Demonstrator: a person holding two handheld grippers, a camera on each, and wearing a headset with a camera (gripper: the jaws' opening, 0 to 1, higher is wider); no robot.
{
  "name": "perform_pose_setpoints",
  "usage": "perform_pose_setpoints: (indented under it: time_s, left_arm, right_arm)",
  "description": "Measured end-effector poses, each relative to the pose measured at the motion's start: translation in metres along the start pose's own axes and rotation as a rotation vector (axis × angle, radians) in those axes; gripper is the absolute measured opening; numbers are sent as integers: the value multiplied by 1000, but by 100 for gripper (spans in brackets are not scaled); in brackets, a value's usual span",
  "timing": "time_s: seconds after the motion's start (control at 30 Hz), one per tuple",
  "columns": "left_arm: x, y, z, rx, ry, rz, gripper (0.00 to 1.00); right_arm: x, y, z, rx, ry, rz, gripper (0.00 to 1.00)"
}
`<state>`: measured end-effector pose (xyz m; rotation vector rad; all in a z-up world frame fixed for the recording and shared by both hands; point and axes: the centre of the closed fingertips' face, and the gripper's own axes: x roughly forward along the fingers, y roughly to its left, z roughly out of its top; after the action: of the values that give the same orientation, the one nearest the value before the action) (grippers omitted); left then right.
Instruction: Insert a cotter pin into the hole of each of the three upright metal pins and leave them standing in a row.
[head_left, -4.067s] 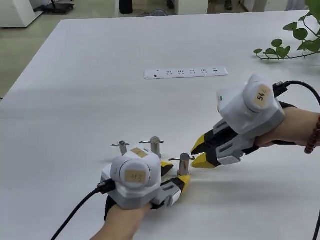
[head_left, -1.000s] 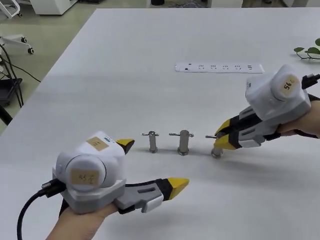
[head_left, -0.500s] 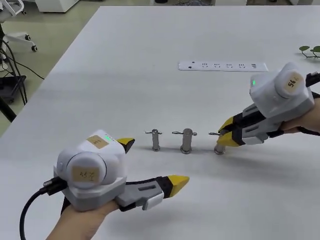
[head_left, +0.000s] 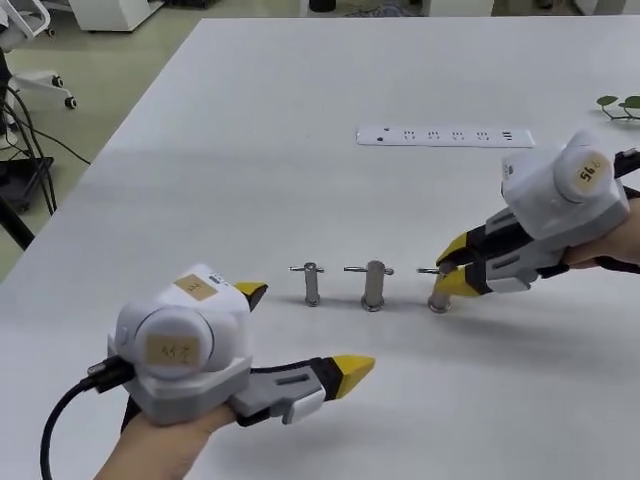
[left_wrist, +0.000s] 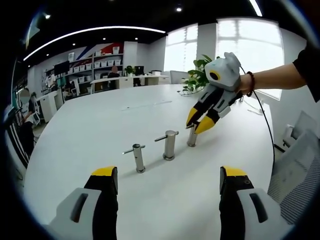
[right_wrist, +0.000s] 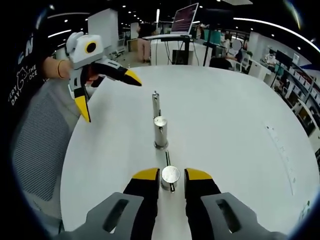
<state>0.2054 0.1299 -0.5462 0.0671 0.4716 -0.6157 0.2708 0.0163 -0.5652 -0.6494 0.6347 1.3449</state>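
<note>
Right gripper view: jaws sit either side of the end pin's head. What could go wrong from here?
1. The end pin stands free on the table; drawing the right gripper away sideways could topple it. Whether the jaws touch it, I cannot tell.
2. Its cotter pin juts out between the jaws; a jaw could snag it and push it out.
3. The middle pin stands close; a fall could knock it.

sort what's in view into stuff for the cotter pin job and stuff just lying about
Job: left pin, middle pin, right pin, each with a cotter pin through it; right gripper at the right pin; left gripper.
Lying about: power strip, plant.
</note>
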Motion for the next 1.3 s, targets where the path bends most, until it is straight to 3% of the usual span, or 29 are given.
perform_pose_setpoints:
  time_s: [0.1,0.17,0.27,0.37,0.5,0.6,0.73,1.07,1.2,1.3]
  left_arm:
    - [-1,2,-1,-4,6,7,83]
    - [-2,3,0,-7,5,9,83]
    - [-2,5,4,-20,-3,11,83]
    - [-5,7,11,-57,-31,18,83]
    - [-11,17,15,-65,-45,53,81]
    - [-15,23,19,-85,-52,59,83]
    - [-19,29,24,-84,-63,71,86]
    - [-10,32,37,-60,-68,66,98]
    - [-10,29,43,-68,-85,51,99]
    - [-11,32,45,-62,-94,67,99]
  right_arm:
    - [-4,2,2,19,-11,-8,19]
    - [-8,3,6,80,-32,-24,24]
    - [-13,3,6,221,-23,-64,36]
    - [-19,2,9,241,-41,-109,54]
    - [-31,7,12,235,-63,-169,54]
    - [-38,12,16,292,-107,-199,58]
    - [-46,19,14,338,-126,-240,67]
    - [-52,29,11,475,-205,-344,77]
    - [-57,29,14,578,-303,-398,78]
    - [-58,33,13,599,-320,-429,81]
